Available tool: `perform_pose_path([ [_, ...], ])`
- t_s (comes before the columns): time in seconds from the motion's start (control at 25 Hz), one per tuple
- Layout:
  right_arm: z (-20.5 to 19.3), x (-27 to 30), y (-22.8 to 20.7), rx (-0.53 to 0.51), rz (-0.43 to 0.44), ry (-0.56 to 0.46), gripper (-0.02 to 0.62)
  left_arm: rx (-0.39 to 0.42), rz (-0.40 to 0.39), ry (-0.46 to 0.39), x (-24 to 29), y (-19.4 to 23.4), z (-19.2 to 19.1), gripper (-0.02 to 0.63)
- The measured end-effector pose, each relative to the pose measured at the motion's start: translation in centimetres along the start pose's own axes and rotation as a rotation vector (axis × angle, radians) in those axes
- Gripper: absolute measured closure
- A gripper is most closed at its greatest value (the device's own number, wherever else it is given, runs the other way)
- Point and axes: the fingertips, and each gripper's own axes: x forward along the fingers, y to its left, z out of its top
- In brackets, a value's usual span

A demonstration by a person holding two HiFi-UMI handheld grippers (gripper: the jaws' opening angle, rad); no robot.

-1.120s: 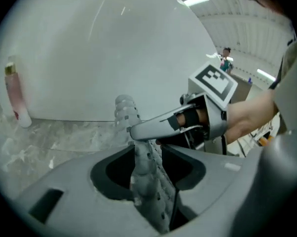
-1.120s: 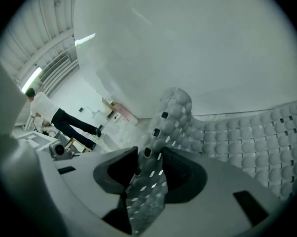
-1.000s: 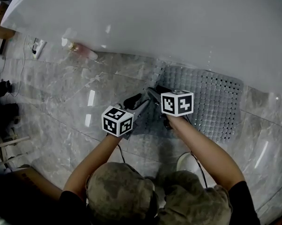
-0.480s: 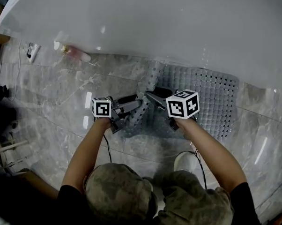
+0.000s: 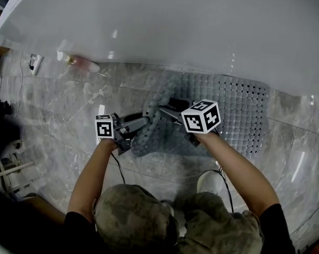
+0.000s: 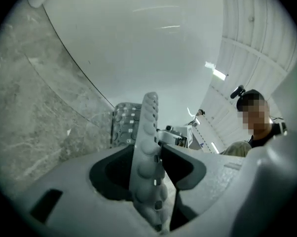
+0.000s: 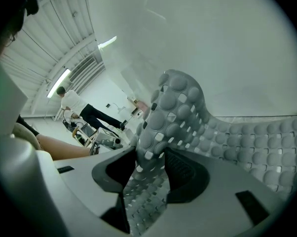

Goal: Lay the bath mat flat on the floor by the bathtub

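Now the grey bath mat (image 5: pixel 233 110) is pinched at its left end, beside the bathtub (image 5: pixel 175 25).
Jaws of the left gripper (image 5: pixel 143 121) have just been closing on the lifted edge. Those of the right gripper (image 5: pixel 165 109), just opening a little, hold a fold — the rest lies flat on the floor (image 5: pixel 69 105).

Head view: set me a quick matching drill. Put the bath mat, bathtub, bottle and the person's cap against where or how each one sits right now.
Column one:
1. bath mat
2. bathtub
3. bottle
4. cap

Column two:
A. white, spans the top of the view
B. lying on its side on the floor at the left, by the tub's edge
C. camouflage pattern, at the bottom of the view
D. grey, right part flat on the floor, left end raised and bunched

Pairs: 1-D, 2-A, 3-B, 4-C
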Motion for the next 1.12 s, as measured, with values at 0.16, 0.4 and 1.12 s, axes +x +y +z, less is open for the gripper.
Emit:
perform_pose_path([
  [0.16,0.0,1.9,0.8,-0.071,-0.01,0.035,0.408,0.055,0.085,-0.034,-2.9,0.3,0.9,0.445],
  [0.4,-1.2,3.7,2.6,-0.194,-0.042,0.094,0.407,0.152,0.539,0.001,-9.5,6.9,1.7,0.477],
  [1.12,-5.1,-22.9,-16.2,-0.115,-0.771,-0.116,0.407,0.322,1.168,0.258,-10.7,13.2,-0.2,0.491],
])
